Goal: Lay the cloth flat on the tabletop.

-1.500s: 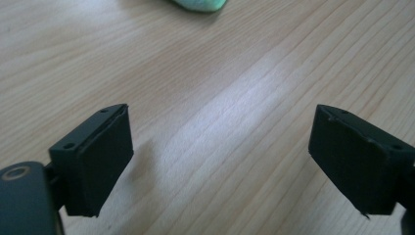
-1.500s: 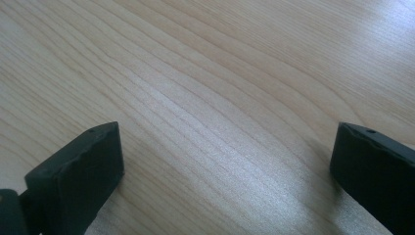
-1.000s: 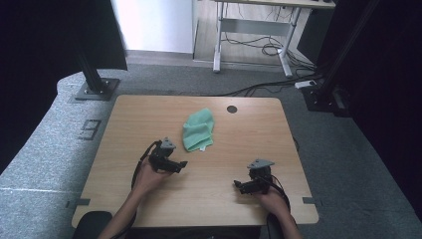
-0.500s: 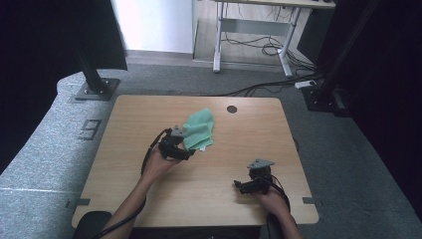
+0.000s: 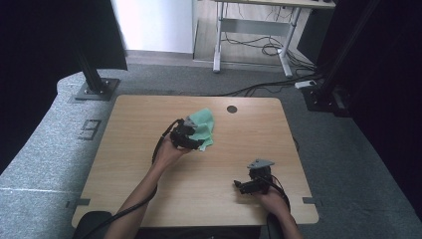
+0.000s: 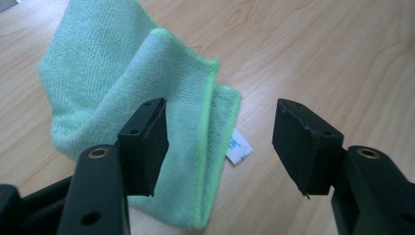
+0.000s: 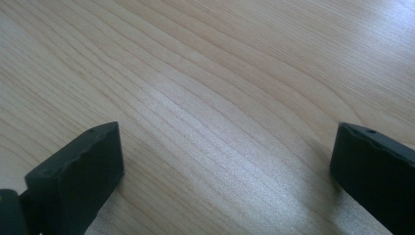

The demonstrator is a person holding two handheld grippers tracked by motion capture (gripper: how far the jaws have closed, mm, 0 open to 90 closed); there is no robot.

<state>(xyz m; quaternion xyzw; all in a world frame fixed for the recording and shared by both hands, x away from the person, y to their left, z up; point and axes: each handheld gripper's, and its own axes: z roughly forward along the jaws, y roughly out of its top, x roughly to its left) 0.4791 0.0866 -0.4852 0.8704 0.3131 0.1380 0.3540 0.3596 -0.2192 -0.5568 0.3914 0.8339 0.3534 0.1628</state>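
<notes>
A mint-green folded cloth (image 5: 205, 128) lies on the wooden table (image 5: 149, 119), towards the back middle. My left gripper (image 5: 191, 138) is at the cloth's near left edge. In the left gripper view the cloth (image 6: 107, 83) has a folded corner and a white label (image 6: 240, 149) lying in the gap of the left gripper (image 6: 220, 142). Its jaws have just been closing, but the pads stand apart from the fabric, so it is open. My right gripper (image 5: 245, 186) rests near the front right; in its own view the right gripper (image 7: 225, 161) stands wide open over bare wood.
A round cable hole (image 5: 232, 108) sits in the tabletop behind the cloth. Grey carpet (image 5: 59, 149) surrounds the table. Black stand bases (image 5: 92, 89) stand at the back corners, and a desk frame with cables (image 5: 254, 40) lies beyond.
My left hand has moved away from the front edge, forward and right, up to the green cloth. The right hand and its gripper have stayed put.
</notes>
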